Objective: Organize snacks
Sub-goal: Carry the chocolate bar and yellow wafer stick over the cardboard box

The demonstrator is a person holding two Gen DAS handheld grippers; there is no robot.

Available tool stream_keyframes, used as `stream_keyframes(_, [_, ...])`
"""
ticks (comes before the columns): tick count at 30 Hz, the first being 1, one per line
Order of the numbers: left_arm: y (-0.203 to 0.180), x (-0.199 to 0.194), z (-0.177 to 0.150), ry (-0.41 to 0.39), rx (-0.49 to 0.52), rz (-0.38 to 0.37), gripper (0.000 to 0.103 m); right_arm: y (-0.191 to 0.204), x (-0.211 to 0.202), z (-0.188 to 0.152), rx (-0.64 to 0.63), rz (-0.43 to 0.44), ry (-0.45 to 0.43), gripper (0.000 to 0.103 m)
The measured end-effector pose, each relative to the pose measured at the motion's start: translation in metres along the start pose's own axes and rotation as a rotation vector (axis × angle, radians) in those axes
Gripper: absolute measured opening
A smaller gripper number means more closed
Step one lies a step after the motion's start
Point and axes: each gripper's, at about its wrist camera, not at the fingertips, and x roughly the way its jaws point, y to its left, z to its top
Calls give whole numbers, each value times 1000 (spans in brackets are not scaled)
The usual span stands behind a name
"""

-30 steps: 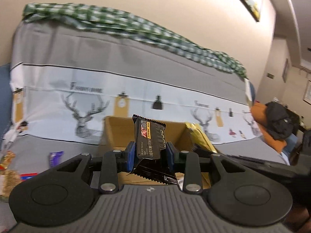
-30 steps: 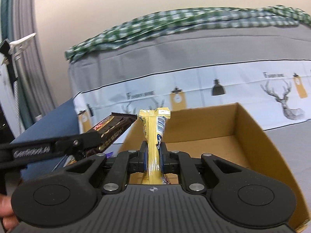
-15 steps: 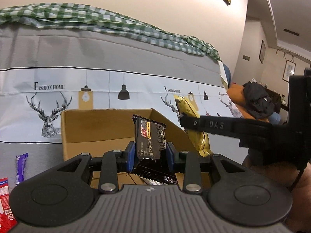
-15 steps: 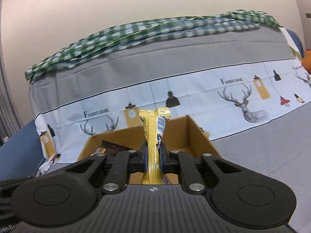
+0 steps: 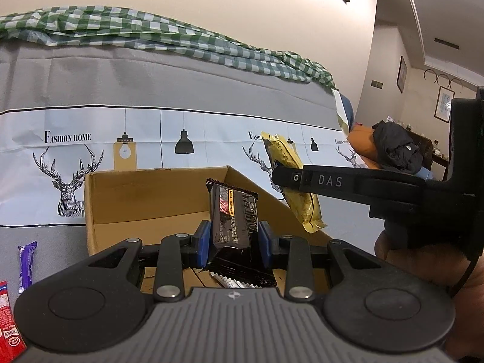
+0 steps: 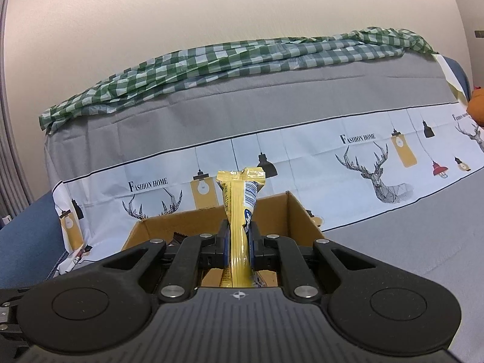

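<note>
My left gripper (image 5: pixel 233 242) is shut on a black snack bar (image 5: pixel 234 216) that stands upright between the blue pads, held over the open cardboard box (image 5: pixel 145 199). My right gripper (image 6: pixel 237 246) is shut on a thin yellow snack packet (image 6: pixel 239 211), also upright, above the same box (image 6: pixel 299 217). In the left wrist view the right gripper's black finger (image 5: pixel 332 181) reaches in from the right with the yellow packet (image 5: pixel 293 181) at the box's right wall. A wrapped silver piece (image 5: pixel 233 282) lies on the box floor under the black bar.
The box sits on a sofa seat covered by a grey cloth with deer prints (image 5: pixel 69 178). A purple packet (image 5: pixel 25 264) and a red packet (image 5: pixel 7 323) lie on the seat at left. A green checked cloth (image 6: pixel 242 57) tops the backrest. A hand (image 5: pixel 423 260) holds the right gripper.
Both grippers swung sideways and closed in over the box, each keeping its snack. The right gripper with the yellow packet now shows large at the right of the left wrist view.
</note>
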Motion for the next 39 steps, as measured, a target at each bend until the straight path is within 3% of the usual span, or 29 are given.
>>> stream_keyframes(39, [2, 0, 1, -10, 17, -33, 36, 0, -4, 1, -11, -7, -35, 11])
